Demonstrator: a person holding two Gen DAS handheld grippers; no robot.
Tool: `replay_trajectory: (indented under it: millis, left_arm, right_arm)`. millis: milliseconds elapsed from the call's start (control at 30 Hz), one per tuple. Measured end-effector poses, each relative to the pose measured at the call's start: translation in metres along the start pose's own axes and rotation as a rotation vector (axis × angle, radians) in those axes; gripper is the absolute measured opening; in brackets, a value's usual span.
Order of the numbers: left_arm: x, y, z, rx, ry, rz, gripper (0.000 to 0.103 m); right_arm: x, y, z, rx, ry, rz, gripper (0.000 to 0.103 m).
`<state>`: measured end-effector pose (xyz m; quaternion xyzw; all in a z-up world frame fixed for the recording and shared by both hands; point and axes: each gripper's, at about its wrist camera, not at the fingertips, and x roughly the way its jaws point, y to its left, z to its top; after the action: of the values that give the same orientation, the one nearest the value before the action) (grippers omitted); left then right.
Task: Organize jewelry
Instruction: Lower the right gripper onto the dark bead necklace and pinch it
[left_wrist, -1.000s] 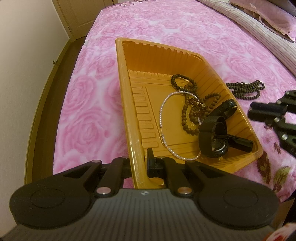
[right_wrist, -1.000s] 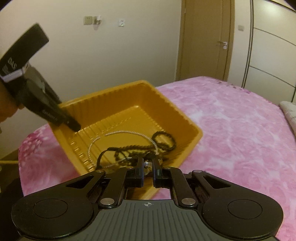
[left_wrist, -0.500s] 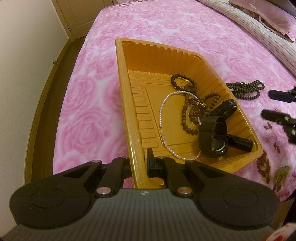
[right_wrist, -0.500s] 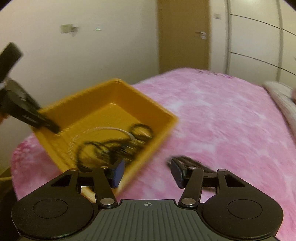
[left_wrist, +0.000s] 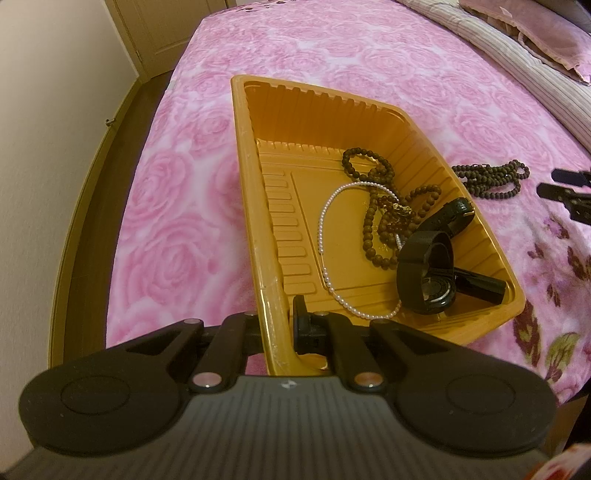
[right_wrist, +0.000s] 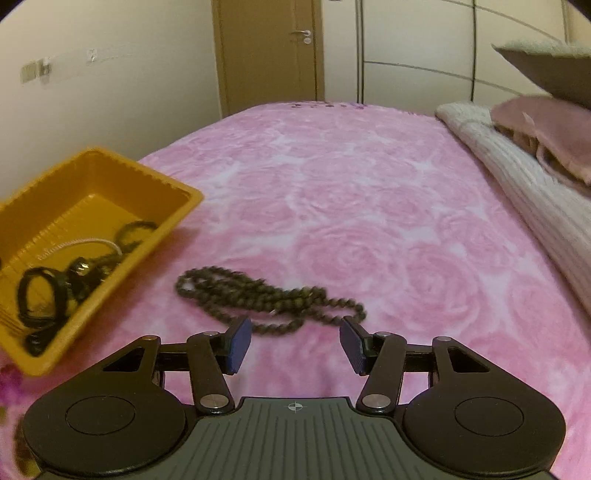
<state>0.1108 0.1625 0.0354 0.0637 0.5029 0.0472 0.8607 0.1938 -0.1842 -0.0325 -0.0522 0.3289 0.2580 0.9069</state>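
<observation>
one strand left out: dark bead necklace on the pink bedspread, just beside the orange tray. my right gripper has swung off the tray to it, jaws lately parted then easing in, about half open, empty, beads just ahead. left gripper clamps the tray rim.

Orange tray on a pink rose-patterned blanket. White pearl necklace, brown bead strings, black watch inside. Dark brown beads outside; blue pads; striped cream cover.
</observation>
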Motion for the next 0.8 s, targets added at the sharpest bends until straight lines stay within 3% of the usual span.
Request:
replay_trajectory:
  millis: [167, 500, 667, 700, 767, 800]
  left_arm:
    - [0.001, 0.001, 0.000, -0.004, 0.002, -0.002, 0.005]
    - [0.001, 0.002, 0.001, -0.004, 0.004, -0.002, 0.005]
    - [0.001, 0.002, 0.002, -0.005, 0.007, -0.001, 0.005]
    - [0.001, 0.002, 0.002, -0.006, 0.007, -0.001, 0.005]
    - [0.001, 0.002, 0.002, -0.004, 0.007, -0.001, 0.005]
    - [0.001, 0.002, 0.002, -0.005, 0.007, -0.002, 0.005]
  right_arm:
    - [0.021, -0.004, 0.004, -0.157, 0.037, -0.059, 0.039]
    - [0.057, 0.002, -0.005, -0.544, 0.085, -0.033, 0.037]
    - [0.075, 0.005, -0.006, -0.624, 0.078, 0.003, 0.036]
    - [0.076, 0.006, -0.004, -0.626, 0.080, 0.005, 0.033]
    - [0.074, 0.009, -0.005, -0.651, 0.084, 0.014, 0.013]
    - [0.072, 0.012, -0.006, -0.674, 0.077, 0.007, 0.013]
